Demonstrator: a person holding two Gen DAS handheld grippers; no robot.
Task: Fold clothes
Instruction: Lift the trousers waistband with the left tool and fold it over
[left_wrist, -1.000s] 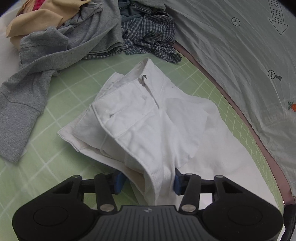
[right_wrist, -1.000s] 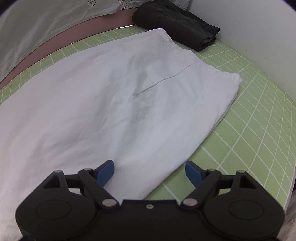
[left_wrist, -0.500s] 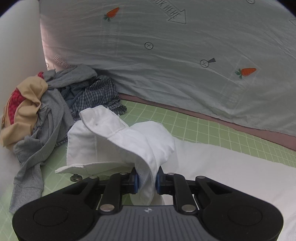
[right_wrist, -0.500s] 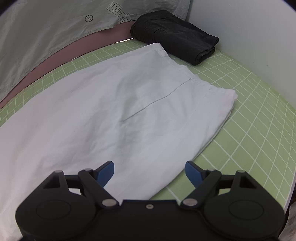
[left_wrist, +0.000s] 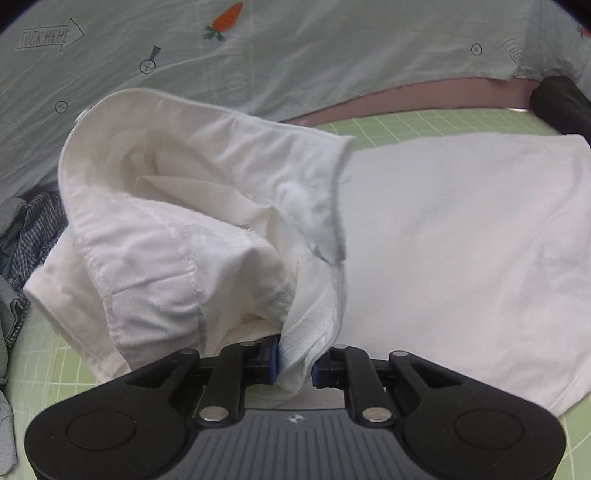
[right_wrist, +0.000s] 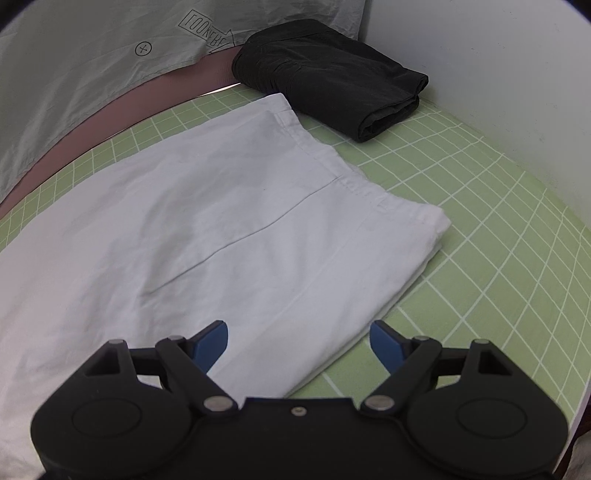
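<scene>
1. In the left wrist view, our left gripper (left_wrist: 293, 363) is clenched on the waistband end of the white trousers (left_wrist: 443, 240). The blue pads pinch a bunched strip of band, and the lifted waist billows from about nine to twelve o'clock.

2. We judge the step in hand to be the fold of the waist end over the legs, which lie flat on the green grid mat (left_wrist: 424, 122) from one to four o'clock. The next move calls for carrying the pinched band toward two o'clock, over the hems, and laying it down square before letting go.

3. Room here is fair. The unfolded pile (left_wrist: 33, 229) sits at nine o'clock, and a dark shape at two o'clock is probably the folded garment, though it is cut off by the frame. The grey sheet (left_wrist: 295, 55) closes off twelve o'clock.

4. In the right wrist view, our right gripper (right_wrist: 299, 339) hangs released, jaws wide, nothing between them, over the near edge of the trouser legs (right_wrist: 221, 221).

5. The hem edge runs from twelve to two o'clock. The folded black garment (right_wrist: 332, 77) lies just beyond it at twelve to one o'clock, near but seemingly apart.

6. Bare mat opens from two to four o'clock, up to the white wall (right_wrist: 498, 74). The landing should stay short of the black garment.
</scene>
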